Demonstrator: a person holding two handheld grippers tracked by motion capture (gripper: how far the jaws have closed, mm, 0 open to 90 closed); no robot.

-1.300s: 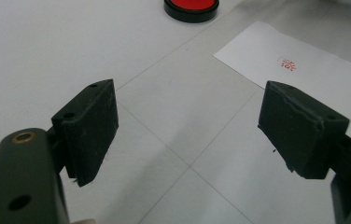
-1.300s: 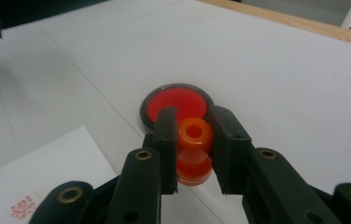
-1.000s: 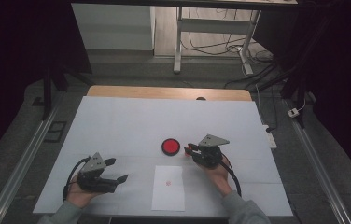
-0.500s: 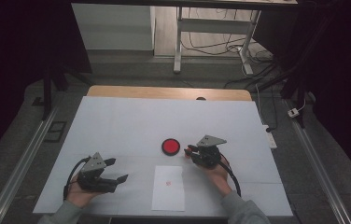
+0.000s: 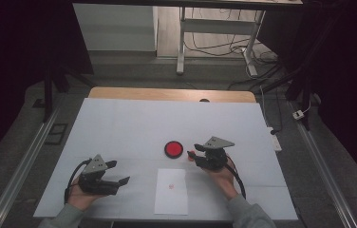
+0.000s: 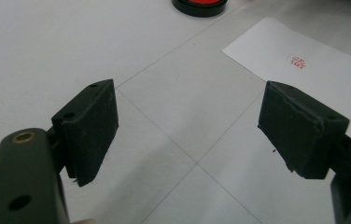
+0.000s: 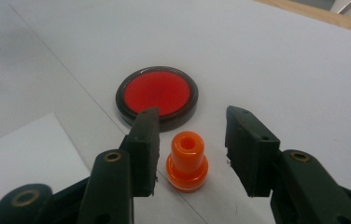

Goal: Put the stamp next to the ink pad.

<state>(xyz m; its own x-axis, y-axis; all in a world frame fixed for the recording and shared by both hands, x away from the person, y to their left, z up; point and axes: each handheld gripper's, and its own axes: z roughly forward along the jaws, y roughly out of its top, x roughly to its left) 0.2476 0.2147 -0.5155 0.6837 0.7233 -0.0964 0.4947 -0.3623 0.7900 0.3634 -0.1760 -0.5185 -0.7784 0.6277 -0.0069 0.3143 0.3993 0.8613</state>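
A small orange stamp (image 7: 187, 161) stands upright on the white table cover, just in front of a round red ink pad (image 7: 157, 95). My right gripper (image 7: 192, 140) has just been opening; its jaws now stand on either side of the stamp with gaps, not touching it. In the high view the right gripper (image 5: 194, 154) sits right of the ink pad (image 5: 173, 149). My left gripper (image 5: 119, 173) rests open and empty at the front left, and its own view shows it (image 6: 187, 121) wide apart over bare table. A white paper (image 5: 172, 192) bears a red stamped mark (image 6: 298, 61).
The white cover (image 5: 119, 123) spans the table, with a wooden strip (image 5: 167, 94) at the far edge. Metal rails run along both sides. A desk frame and cables (image 5: 243, 47) lie on the floor beyond.
The right gripper's jaws have parted from the orange stamp, which now stands free between them. Both hands stay where they were.
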